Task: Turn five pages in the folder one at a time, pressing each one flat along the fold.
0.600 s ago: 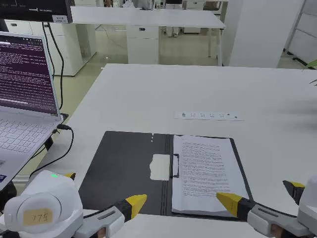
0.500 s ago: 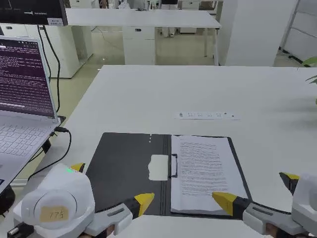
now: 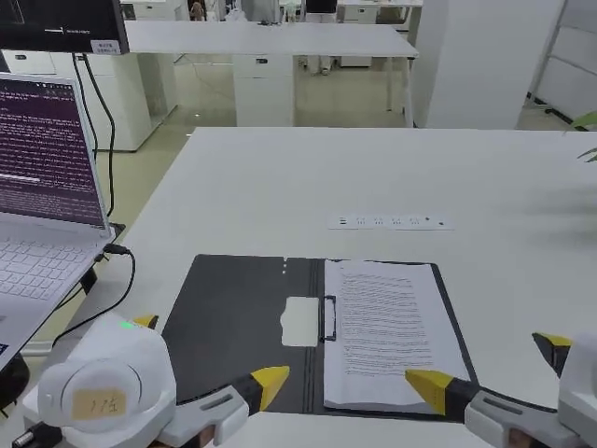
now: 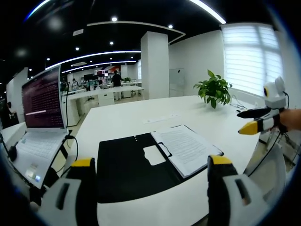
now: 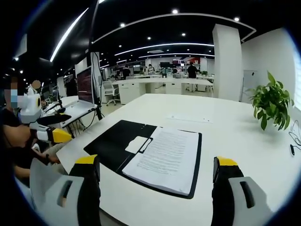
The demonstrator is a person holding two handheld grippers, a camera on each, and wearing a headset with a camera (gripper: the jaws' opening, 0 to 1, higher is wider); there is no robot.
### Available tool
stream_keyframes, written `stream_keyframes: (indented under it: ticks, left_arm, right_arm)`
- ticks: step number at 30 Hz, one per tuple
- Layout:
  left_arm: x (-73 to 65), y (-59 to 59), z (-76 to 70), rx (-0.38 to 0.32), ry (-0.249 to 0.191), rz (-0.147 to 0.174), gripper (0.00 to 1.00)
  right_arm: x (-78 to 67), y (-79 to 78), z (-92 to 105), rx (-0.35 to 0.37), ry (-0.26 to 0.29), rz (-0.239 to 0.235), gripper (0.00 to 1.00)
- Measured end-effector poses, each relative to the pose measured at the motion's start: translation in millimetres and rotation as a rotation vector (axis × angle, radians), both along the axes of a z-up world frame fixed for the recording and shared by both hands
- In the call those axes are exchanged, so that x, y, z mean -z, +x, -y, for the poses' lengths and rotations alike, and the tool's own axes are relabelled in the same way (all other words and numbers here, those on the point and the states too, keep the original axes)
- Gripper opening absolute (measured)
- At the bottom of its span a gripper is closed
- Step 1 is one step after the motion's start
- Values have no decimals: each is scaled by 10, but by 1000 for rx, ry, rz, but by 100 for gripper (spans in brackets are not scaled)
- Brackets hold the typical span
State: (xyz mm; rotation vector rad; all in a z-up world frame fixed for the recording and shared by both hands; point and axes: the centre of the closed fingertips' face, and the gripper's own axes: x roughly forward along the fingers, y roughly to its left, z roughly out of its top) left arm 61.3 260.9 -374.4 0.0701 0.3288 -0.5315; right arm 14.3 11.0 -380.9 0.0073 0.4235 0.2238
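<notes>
Jaws of both grippers stand spread wide with nothing between them. The left gripper [image 4: 150, 162] hovers at the near edge of the table [image 3: 373, 168], before the folder's bare left cover, and the right gripper [image 5: 156, 161] hangs off the near right corner.

Just beyond the yellow tips, the folder [image 3: 233, 317] lies open and flat. Its right half holds a stack of printed pages [image 3: 392, 327], pinned along the spine side by a black clip [image 3: 328, 317]. The left inner cover carries nothing but a small pale patch [image 3: 300, 320] beside the clip.

The sheets look thin, light and limp, so one would likely buckle if it were pushed rather than lifted, and two could cling together. The free outer edge near the lower right corner, closest to the right gripper, seems the best place to pinch a single sheet. The cover looks stiff and smooth and may slide on the table unless held down.

Farther off lie a white power strip [image 3: 392, 222] and, at left, an open laptop [image 3: 37, 187].
</notes>
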Motion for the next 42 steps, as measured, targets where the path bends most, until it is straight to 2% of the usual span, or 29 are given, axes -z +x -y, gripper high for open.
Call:
stream_keyframes:
  ticks: [17, 25, 31, 33, 37, 42]
  left_arm:
    - [27, 1, 15, -2, -15, -4, 98]
    - [141, -75, 24, 10, -12, -31, 99]
    - [122, -88, -12, 3, -36, -29, 99]
    - [103, -91, -17, 3, -45, -17, 99]
    - [110, -104, -15, 1, -35, -15, 99]
    - [183, -143, 62, 26, 1, -17, 99]
  right_arm:
    - [-16, 23, -40, -10, -1, 5, 100]
    - [19, -20, -28, 7, 11, 7, 100]
    - [60, -57, 7, 20, 22, 4, 100]
    - [55, -63, 2, 15, 19, 12, 100]
    - [61, -58, -18, -1, -5, 14, 100]
    - [101, -20, -58, -16, -8, 12, 100]
